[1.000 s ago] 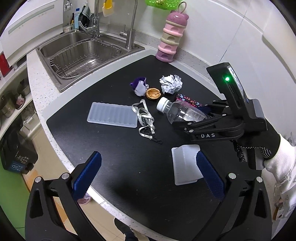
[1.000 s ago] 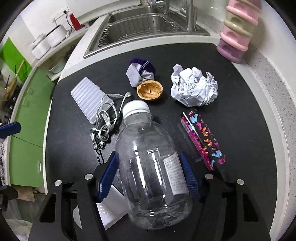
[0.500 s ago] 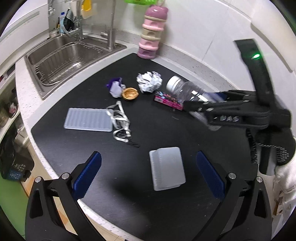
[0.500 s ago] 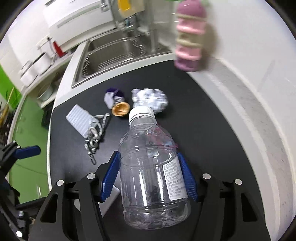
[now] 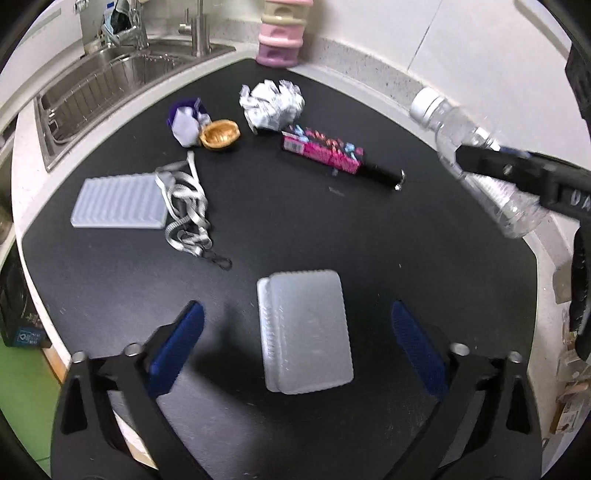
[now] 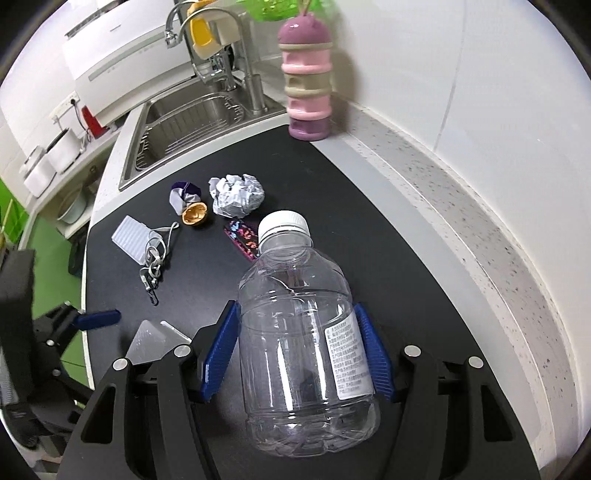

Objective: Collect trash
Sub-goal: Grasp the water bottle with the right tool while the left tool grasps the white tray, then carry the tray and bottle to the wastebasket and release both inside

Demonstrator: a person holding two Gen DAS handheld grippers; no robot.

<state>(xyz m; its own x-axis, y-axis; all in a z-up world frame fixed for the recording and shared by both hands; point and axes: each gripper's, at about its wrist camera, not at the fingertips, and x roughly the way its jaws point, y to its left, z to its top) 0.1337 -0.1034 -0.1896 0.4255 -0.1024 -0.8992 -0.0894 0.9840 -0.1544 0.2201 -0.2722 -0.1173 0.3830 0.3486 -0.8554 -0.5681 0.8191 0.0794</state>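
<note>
Through the left wrist camera I look down on a black countertop mat (image 5: 295,229). My left gripper (image 5: 295,339) hangs over a translucent ribbed plastic lid (image 5: 304,332) that lies flat on the mat between the blue pads; the jaws are closing, yet neither pad touches the lid, so this tool grasps nothing. Farther off lie a second ribbed lid (image 5: 118,203) with a grey lanyard (image 5: 186,214) draped over its right end, a walnut shell half (image 5: 219,134) touching a purple and white wrapper (image 5: 186,120), a crumpled paper ball (image 5: 271,103), and a pink patterned stick pack (image 5: 323,151) just in front of the ball. At the right edge my right gripper (image 5: 517,173) holds the clear plastic bottle (image 5: 480,158) in the air, cap tilted up and to the left, clear of the mat. A steel sink (image 5: 110,77) sits at the far left, and a pink stacked container (image 5: 282,33) stands at the back.

Through the right wrist camera, the right gripper is clenched on the bottle: both blue pads (image 6: 221,350) press its sides, white cap pointing away from me. The bottle looks empty. Beyond it I see the paper ball, the shell half, the wrapper, the stick pack partly hidden behind the cap, and the lanyard on the far lid.
</note>
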